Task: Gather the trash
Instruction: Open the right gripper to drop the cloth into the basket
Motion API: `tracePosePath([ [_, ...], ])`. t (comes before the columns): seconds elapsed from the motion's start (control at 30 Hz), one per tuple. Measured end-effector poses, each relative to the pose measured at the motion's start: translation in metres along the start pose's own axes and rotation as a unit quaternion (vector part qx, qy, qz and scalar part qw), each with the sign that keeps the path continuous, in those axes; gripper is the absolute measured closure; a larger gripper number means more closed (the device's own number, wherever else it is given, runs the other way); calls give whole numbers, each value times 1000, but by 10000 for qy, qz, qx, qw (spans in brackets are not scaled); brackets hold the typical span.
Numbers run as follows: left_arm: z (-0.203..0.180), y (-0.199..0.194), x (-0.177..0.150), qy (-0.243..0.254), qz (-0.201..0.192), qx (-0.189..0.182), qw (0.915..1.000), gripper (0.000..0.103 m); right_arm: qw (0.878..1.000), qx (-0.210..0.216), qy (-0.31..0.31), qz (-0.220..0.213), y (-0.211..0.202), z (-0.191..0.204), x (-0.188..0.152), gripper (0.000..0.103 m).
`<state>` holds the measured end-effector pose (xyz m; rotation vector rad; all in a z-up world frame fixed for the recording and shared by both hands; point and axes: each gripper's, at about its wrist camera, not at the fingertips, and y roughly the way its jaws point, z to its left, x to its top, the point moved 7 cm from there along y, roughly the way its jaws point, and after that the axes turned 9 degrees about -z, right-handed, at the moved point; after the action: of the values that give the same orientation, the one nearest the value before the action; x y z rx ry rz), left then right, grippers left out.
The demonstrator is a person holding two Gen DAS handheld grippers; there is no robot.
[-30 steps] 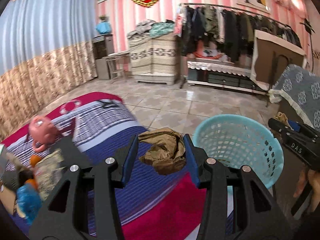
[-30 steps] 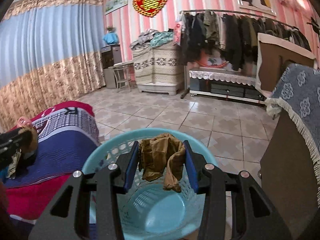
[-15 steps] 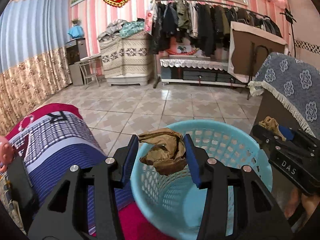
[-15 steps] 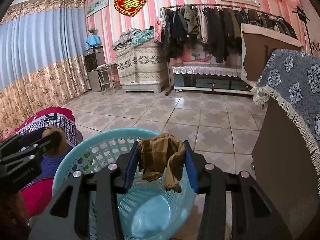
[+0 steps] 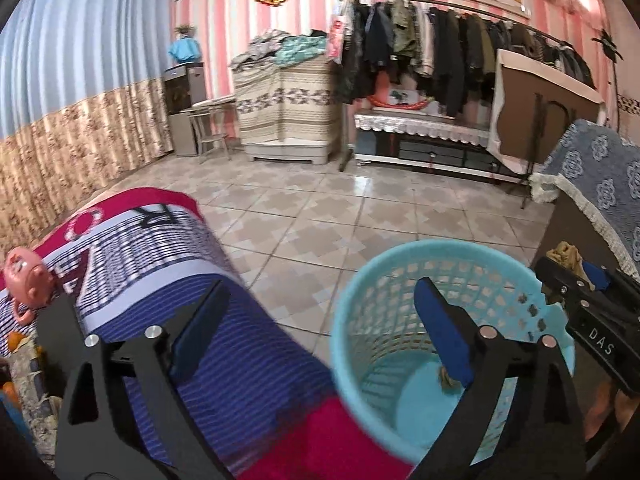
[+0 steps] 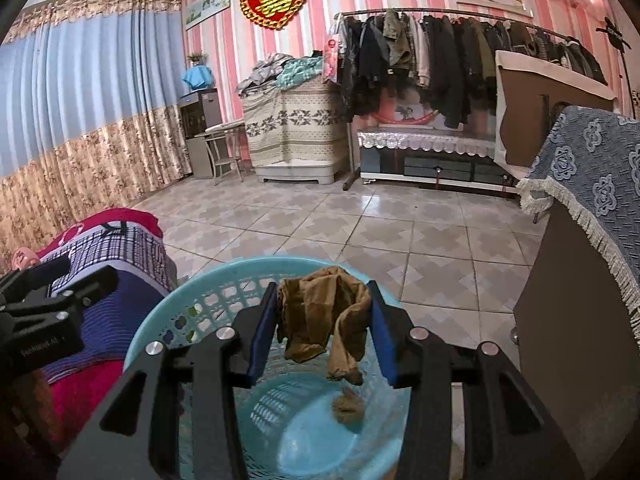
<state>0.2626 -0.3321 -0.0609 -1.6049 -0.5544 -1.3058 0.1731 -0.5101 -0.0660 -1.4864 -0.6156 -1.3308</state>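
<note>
A light blue plastic basket [image 5: 360,304] stands on the floor beside the bed; it also shows in the right wrist view [image 6: 208,300]. My left gripper [image 5: 320,312] is open and empty, just left of and above the basket. A brown crumpled rag [image 6: 346,404] lies on the basket's bottom, partly hidden in the left wrist view [image 5: 448,378]. My right gripper [image 6: 324,320] is shut on a second brown crumpled rag [image 6: 320,316] and holds it over the basket. That gripper appears at the right of the left wrist view [image 5: 580,284].
A bed with a red and blue striped blanket [image 5: 208,368] lies left of the basket. A pink toy [image 5: 26,276] and other clutter sit on it. A cabinet with a blue cloth [image 6: 580,184] stands on the right. Tiled floor [image 6: 360,224] stretches ahead.
My left gripper has opened and let go of its brown rag, which now lies in the basket. The left gripper has shifted back left. The right gripper still holds its rag over the basket.
</note>
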Motion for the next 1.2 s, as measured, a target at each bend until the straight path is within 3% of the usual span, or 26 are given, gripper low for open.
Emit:
tracePosePath([
  [0.13,24,-7,-3,-148,13,194,9997,10,9999,83,-84,45,4,13,-2,57],
  [0.2,33,-11,-5,-204,39,259,9994,10,9999,137,-83,45,5,18,-1,49],
  [0.27,40,-15,-6,-263,54,300,9992,10,9999,119,-115,-12,3,22,1,26],
  [0.47,56,-29,-8,-357,4,401,9986,9,9996,84,-246,-61,-3,32,6,10],
  [0.87,93,-74,-11,-456,-105,750,9961,6,9993,218,-308,-48,-12,54,12,8],
  [1.2,164,-133,-22,-661,-170,1348,9885,6,9953,869,-414,-124,-35,120,13,8],
])
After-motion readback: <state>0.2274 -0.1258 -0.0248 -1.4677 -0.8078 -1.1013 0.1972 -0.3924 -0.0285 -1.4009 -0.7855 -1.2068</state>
